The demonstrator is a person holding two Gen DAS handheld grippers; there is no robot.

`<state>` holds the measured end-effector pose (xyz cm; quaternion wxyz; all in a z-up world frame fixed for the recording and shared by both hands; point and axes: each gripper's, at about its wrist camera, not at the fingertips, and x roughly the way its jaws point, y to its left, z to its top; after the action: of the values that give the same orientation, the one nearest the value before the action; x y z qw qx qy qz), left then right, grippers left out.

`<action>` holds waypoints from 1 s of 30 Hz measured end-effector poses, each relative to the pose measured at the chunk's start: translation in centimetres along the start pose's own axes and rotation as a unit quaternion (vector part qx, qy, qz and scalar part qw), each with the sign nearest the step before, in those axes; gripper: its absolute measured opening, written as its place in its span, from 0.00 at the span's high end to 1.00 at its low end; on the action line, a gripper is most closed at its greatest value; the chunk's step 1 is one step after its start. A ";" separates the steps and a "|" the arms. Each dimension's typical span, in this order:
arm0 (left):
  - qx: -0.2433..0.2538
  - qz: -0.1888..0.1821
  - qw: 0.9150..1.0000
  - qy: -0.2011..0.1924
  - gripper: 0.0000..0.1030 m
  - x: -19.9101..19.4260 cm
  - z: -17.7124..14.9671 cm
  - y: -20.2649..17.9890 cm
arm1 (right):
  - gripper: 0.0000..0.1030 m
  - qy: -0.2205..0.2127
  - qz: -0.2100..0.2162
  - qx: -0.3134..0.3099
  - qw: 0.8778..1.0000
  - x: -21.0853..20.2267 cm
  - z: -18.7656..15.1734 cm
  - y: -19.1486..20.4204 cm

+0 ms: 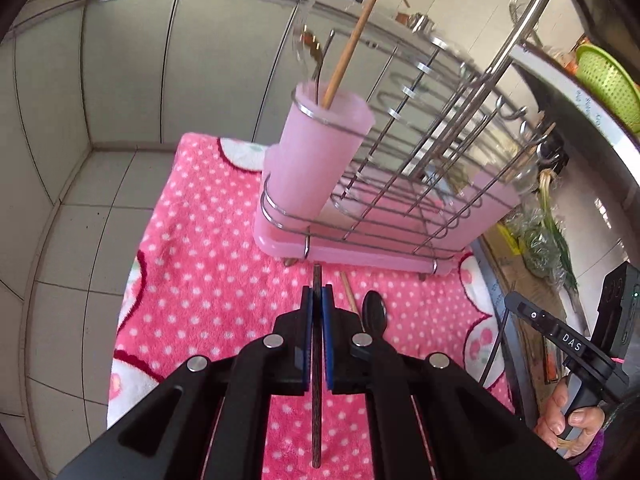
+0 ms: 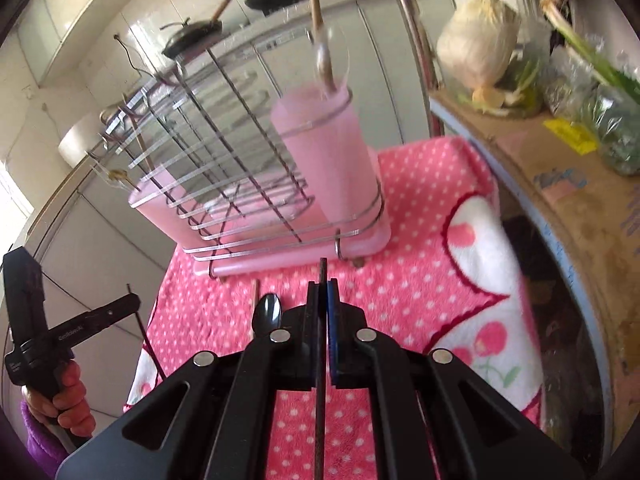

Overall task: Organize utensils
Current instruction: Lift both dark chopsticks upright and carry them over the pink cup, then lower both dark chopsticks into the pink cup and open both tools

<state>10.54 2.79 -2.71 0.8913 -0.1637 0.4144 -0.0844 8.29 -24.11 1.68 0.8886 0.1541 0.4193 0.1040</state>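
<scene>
Chopsticks point(image 1: 317, 360) point(image 2: 321, 360) in both grippers point(image 1: 316, 300) point(image 2: 325, 296) (jaws clamped).

In the left wrist view, the white letters "DAS" stand on a black handle piece point(image 1: 570, 342) of the right gripper point(image 1: 576, 360), which the person's hand point(image 1: 568, 420) holds to the right of the pink dish rack point(image 1: 360, 184). In the right wrist view, a line of small pale print runs along the black crossbar point(image 2: 86, 322) of the left gripper point(image 2: 48, 344), left of the dish rack point(image 2: 260, 184); it is too small and blurred to read. Blue printing shows on the cardboard box point(image 2: 568, 184) to the right of the rack, smeared past reading.
</scene>
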 end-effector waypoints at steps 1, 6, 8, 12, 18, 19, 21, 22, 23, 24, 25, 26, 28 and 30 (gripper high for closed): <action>0.000 -0.002 1.000 -0.018 0.96 -0.8 0.1 -0.2 | 0.96 -0.009 0.000 -0.003 1.000 -0.6 0.2 -0.1; 0.001 -0.012 0.996 -0.090 0.96 -4.6 1.6 -1.4 | 0.96 -0.065 -0.002 -0.018 0.998 -3.6 1.5 0.8; 0.001 -0.015 0.993 -0.115 0.96 -6.1 2.3 -1.8 | 0.96 -0.092 0.002 -0.026 0.995 -4.8 2.0 1.3; 0.007 -0.018 0.987 -0.161 0.96 -8.6 3.9 -2.9 | 0.96 -0.150 0.005 -0.040 0.988 -7.0 3.7 2.0; 0.021 -0.013 0.975 -0.221 0.96 -11.5 6.8 -4.6 | 0.96 -0.235 0.000 -0.060 0.970 -9.6 7.1 3.2; 0.022 -0.013 0.973 -0.229 0.96 -11.8 7.3 -4.8 | 0.96 -0.246 -0.001 -0.062 0.967 -9.9 7.6 3.4; 0.026 -0.010 0.969 -0.247 0.96 -12.4 8.3 -5.2 | 0.96 -0.267 0.004 -0.064 0.961 -10.2 8.8 3.8; 0.027 -0.006 0.966 -0.257 0.96 -12.7 8.9 -5.4 | 0.96 -0.278 0.004 -0.066 0.958 -10.4 9.3 4.0; 0.029 -0.003 0.963 -0.266 0.96 -12.9 9.4 -5.6 | 0.96 -0.291 0.003 -0.069 0.954 -10.6 9.9 4.2; 0.031 -0.002 0.961 -0.276 0.96 -13.2 10.0 -5.8 | 0.96 -0.302 0.002 -0.071 0.951 -10.6 10.4 4.4; 0.030 0.001 0.958 -0.284 0.96 -13.4 10.5 -5.8 | 0.96 -0.312 0.003 -0.072 0.947 -10.7 10.9 4.5; 0.030 0.003 0.956 -0.291 0.96 -13.5 11.1 -5.9 | 0.96 -0.322 0.001 -0.075 0.944 -10.6 11.4 4.6; 0.031 0.008 0.952 -0.305 0.96 -13.5 12.1 -6.0 | 0.96 -0.335 -0.002 -0.082 0.939 -10.2 12.3 4.9; 0.034 0.018 0.947 -0.318 0.96 -13.2 13.0 -6.0 | 0.96 -0.348 -0.009 -0.089 0.933 -9.5 12.9 5.0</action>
<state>11.93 3.85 16.67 0.9831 -0.1446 0.1090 -0.0262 12.09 -24.83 18.05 0.9899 0.0966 0.0742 0.0724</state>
